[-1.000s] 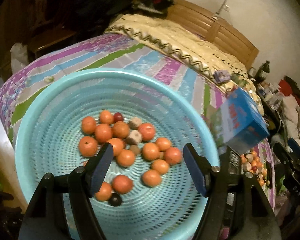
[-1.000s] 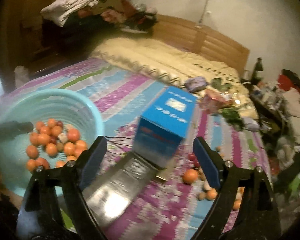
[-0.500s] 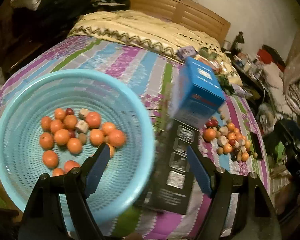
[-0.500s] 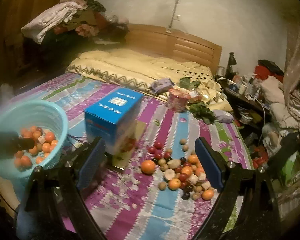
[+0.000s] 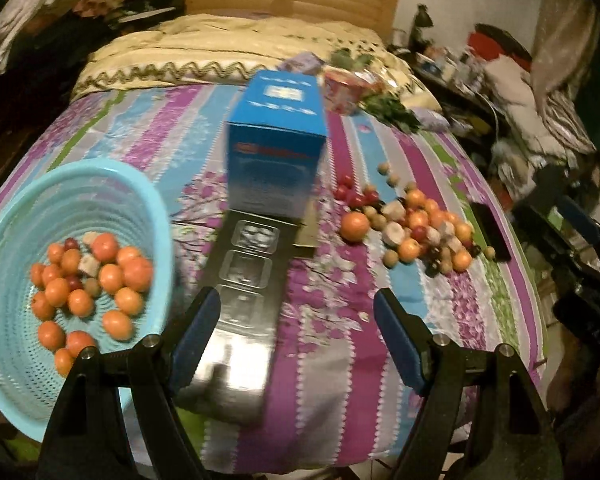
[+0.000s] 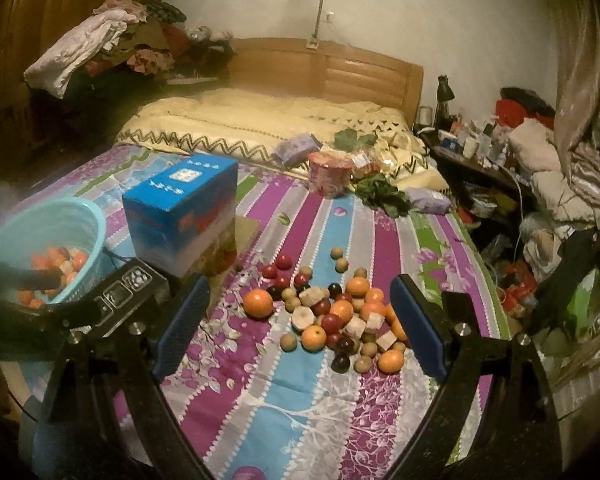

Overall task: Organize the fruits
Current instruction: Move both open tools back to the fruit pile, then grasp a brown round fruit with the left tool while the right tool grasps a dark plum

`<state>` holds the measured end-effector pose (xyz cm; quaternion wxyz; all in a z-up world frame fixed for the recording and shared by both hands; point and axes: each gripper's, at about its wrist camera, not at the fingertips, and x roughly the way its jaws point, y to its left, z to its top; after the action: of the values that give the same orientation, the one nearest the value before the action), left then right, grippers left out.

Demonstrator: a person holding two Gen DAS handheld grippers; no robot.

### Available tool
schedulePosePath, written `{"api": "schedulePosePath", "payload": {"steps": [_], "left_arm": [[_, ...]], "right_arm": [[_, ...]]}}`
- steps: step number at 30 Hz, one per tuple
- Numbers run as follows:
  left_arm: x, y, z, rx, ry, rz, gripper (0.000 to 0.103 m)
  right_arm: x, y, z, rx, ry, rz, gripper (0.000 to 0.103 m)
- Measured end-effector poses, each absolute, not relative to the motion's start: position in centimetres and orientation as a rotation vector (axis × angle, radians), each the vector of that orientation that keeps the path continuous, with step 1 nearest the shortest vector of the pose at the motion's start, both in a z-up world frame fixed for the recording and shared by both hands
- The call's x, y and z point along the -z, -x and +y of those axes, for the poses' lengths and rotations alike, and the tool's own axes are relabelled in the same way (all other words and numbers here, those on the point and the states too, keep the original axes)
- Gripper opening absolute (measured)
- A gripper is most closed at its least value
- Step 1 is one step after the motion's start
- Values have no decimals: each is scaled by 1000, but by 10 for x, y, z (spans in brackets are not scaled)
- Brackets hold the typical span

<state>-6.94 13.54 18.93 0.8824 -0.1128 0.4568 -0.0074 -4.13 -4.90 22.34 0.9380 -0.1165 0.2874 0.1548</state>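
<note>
A light blue basket [image 5: 4, 364] at the left holds several orange and red fruits [image 5: 112, 278]; it also shows in the right wrist view [image 6: 80, 216]. A loose pile of oranges, red fruits and pale chunks [image 6: 340, 316] lies on the striped bedspread, and shows in the left wrist view [image 5: 416, 228]. A large orange [image 6: 258, 303] lies at the pile's left edge. My left gripper [image 5: 298, 340] is open and empty, above the bedspread between basket and pile. My right gripper [image 6: 300, 328] is open and empty, just in front of the pile.
A blue carton [image 5: 276, 140] stands mid-bed on a flat black package [image 5: 240, 288]; the carton also shows in the right wrist view [image 6: 180, 212]. A pink cup [image 6: 328, 176], greens [image 6: 380, 196] and packets lie behind. A cluttered side table [image 6: 480, 152] is at the right.
Both views have swung right, away from the basket, bringing the fruit pile into view. The right gripper now faces the pile closely. Both grippers stayed open.
</note>
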Motion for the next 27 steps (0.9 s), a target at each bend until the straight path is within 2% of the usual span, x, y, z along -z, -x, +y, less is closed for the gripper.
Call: {"api": "schedulePosePath", "payload": {"steps": [6,9,15,17,19,22,27], "left_arm": [[-168,58,97,88,227,1003,80],[-146,48,74,125,239,1046,80],[-97,15,29,190,212,1108,77],[-83,-3,15,215,189,1086,70],[-71,-20,8,219,175,1071,49],[-53,-44,5,226,213,1073,36],[-35,-62,-11,270,173,1071,36]], "right_arm": [[-177,33,-95,-326,171,704,92],[-138,31,-131,-302,125,802,91],[-98,35,-185,-260,33,925,86],[-91,35,-198,-246,7,944,85],[-88,33,-208,-235,-18,953,84],[-86,32,-218,-225,-34,951,84],[-81,29,-224,-237,-50,951,80]]}}
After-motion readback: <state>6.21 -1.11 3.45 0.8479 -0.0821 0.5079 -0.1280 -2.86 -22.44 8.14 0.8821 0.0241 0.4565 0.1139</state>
